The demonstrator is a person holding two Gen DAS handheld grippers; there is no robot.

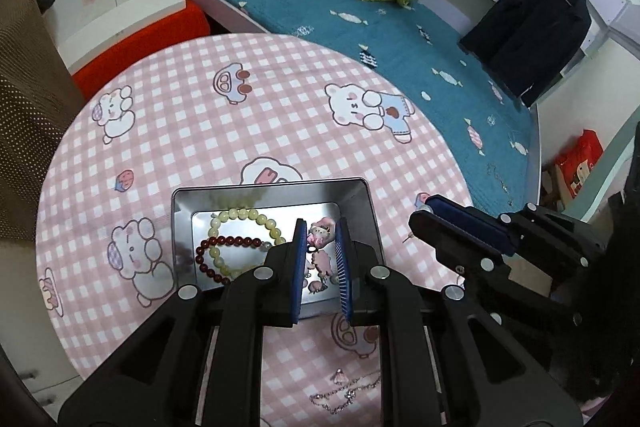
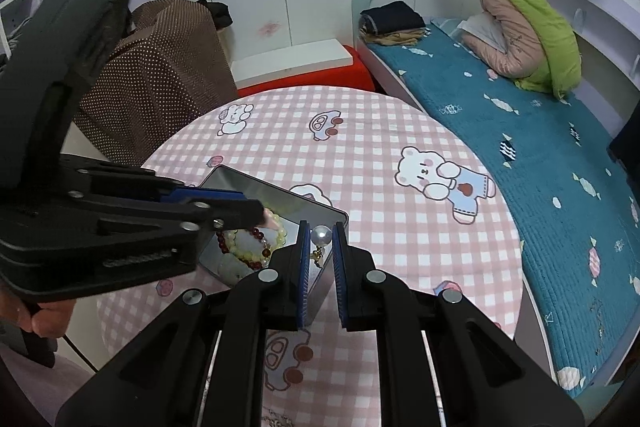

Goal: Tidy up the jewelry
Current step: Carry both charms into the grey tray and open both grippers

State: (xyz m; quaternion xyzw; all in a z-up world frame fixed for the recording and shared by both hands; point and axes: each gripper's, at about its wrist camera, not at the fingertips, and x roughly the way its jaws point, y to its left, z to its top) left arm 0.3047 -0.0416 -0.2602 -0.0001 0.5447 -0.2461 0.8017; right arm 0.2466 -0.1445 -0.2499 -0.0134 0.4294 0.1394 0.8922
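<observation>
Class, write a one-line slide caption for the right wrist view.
Right gripper holds a pearl earring beside the metal tin of bead bracelets.

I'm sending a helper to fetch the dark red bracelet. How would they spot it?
On the pink checked table sits an open metal tin. Inside, the dark red bracelet lies overlapping a pale yellow-green bracelet; its beads are smaller and far darker.

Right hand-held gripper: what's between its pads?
A pearl earring, pinched between the pads of the right hand-held gripper over the tin's edge, seen in the right wrist view.
</observation>
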